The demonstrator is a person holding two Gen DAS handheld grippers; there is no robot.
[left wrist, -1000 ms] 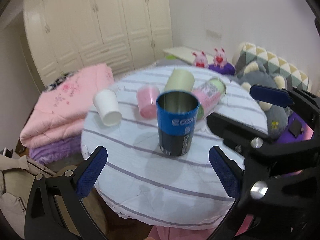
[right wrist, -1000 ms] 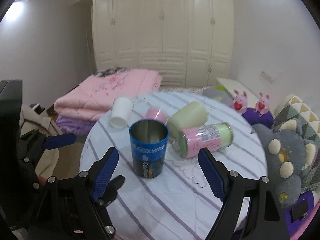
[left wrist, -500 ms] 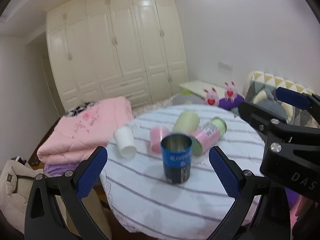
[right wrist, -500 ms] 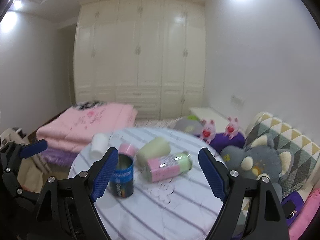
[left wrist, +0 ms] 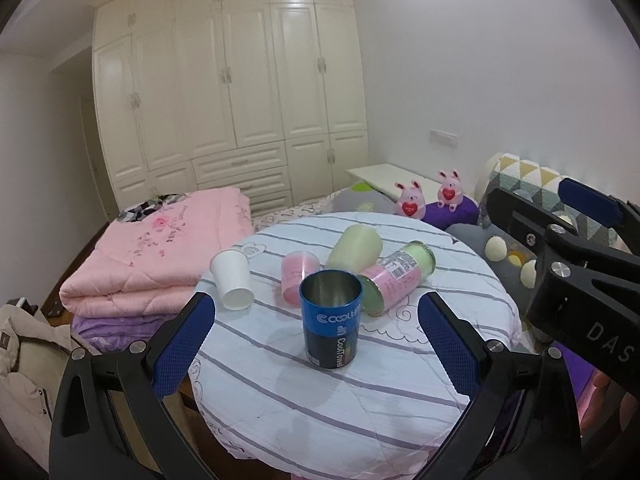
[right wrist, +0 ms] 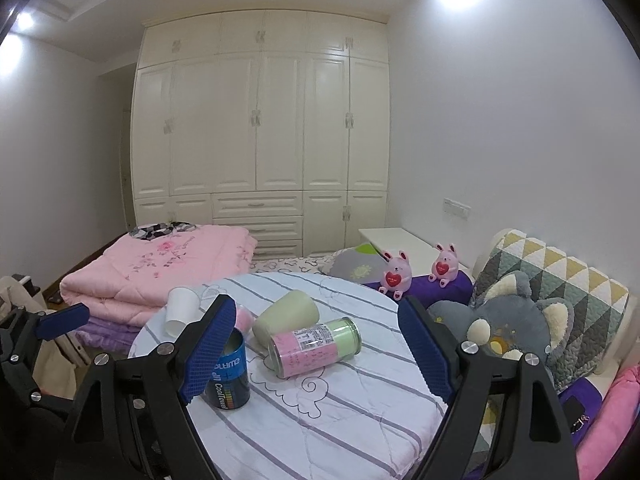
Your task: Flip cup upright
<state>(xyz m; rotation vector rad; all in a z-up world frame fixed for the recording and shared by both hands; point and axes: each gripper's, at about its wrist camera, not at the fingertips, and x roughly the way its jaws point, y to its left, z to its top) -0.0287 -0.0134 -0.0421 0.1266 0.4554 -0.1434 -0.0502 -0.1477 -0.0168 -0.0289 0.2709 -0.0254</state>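
Blue metal cup (left wrist: pixel 330 317) stood upright, shiny interior holding nothing; left gripper (left wrist: pixel 316 344) and right gripper (right wrist: pixel 316 356) spread wide, gripping nothing.

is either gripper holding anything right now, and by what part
Nothing is held. The left gripper and right gripper both have their jaws wide open, clear of the upright blue cup on the table.
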